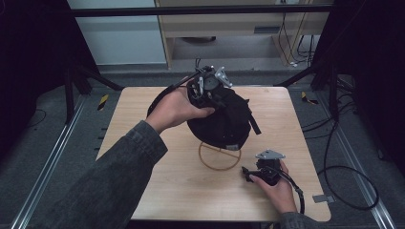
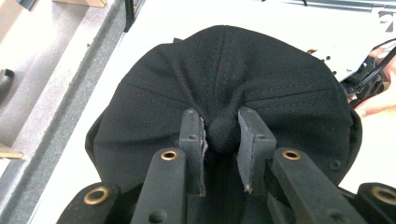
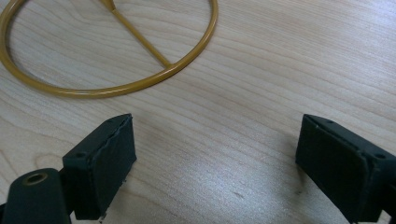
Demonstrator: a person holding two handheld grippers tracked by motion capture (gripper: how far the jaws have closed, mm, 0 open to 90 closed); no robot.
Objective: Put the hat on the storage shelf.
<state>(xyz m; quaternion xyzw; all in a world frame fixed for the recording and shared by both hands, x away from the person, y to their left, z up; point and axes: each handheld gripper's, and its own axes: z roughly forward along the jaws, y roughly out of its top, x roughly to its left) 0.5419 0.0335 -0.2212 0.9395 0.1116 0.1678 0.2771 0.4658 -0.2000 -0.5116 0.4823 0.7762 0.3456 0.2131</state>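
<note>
The cap (image 2: 224, 88) is black, with stitched seams that run to a black button (image 2: 223, 134) on top. The stand ring (image 3: 116, 86) under it is mustard yellow. The worktop (image 1: 157, 171) is light wood with a fine grain pattern. Both grippers, left (image 2: 223, 140) and right (image 3: 215, 163), have black fingers (image 3: 100, 158); brass-coloured rivets (image 2: 169, 155) show on the left one. The sleeve (image 1: 114, 181) is dark grey. The floor (image 1: 28, 157) is grey.

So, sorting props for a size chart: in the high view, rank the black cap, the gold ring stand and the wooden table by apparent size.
1. Wooden table
2. Black cap
3. Gold ring stand, though the cap hides part of it.
</note>
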